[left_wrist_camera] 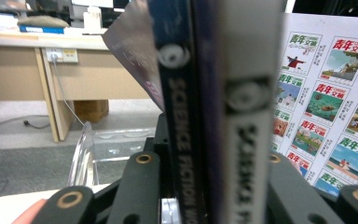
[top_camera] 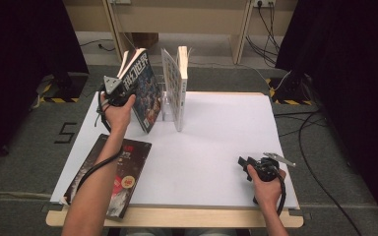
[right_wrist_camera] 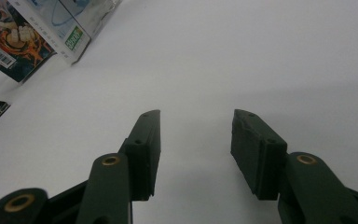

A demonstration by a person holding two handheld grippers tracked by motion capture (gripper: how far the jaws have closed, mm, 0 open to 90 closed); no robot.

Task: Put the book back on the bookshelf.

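High view showed the left gripper in the upper left of the frame, raised against the spines of two science-fiction magazines that leaned to the right toward a clear stand. Just right of that stand, a white magazine with a grid of small covers stood upright on the white table. Another dark magazine lay flat at the lower left, partly under the forearm.

Left gripper view looked straight onto the two spines, one dark blue and one pale grey, filling the centre between the black jaws. The jaws sat on either side of both spines together; whether the pads pressed on them could not be told, as the contact was hidden at the bottom edge. The grid-covered magazine stood at the right of that view.

Right gripper view showed the right gripper with its jaws apart and nothing between them, over bare white table. In the high view it rested at the lower right, well apart from the magazines.
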